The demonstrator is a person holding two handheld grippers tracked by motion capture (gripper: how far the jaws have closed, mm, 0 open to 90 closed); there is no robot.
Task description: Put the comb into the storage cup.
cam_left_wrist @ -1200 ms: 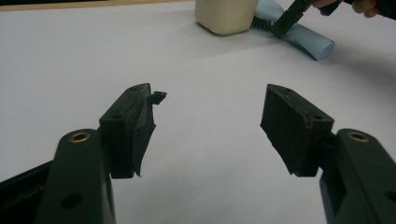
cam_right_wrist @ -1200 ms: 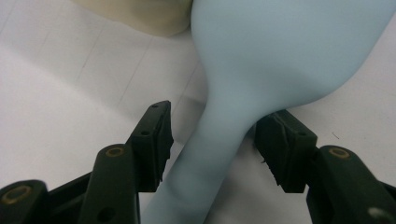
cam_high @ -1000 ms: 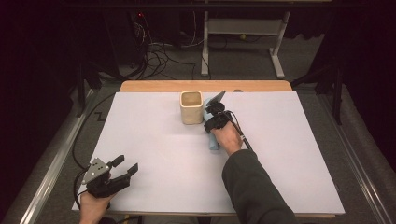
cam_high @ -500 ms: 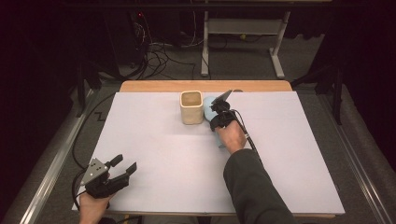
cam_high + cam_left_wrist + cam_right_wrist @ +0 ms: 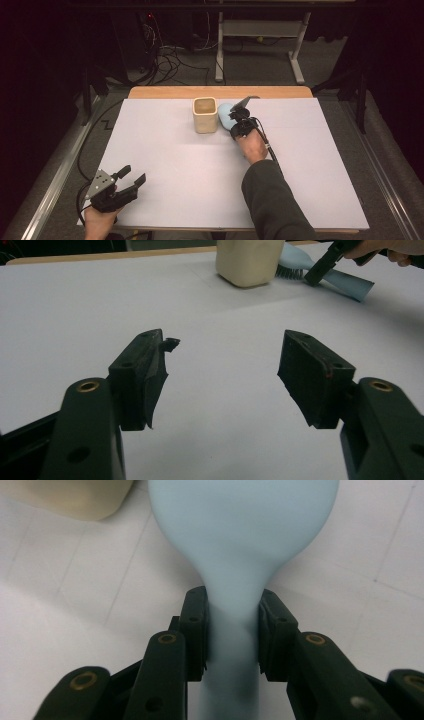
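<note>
I can read no text, label, brand, number or sign on anything in these pictures, not on the worktop either.

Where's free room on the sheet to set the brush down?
Free: the white sheet between the left tool and cream cup, and right of the sleeve. Crowded: cup, blue brush, right tool clustered together.

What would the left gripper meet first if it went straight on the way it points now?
Likely nothing soon: the left gripper, jaws open, faces bare white table cover. Far ahead, slightly off to one side, stand the beige cup and blue brush; depth is unclear.
</note>
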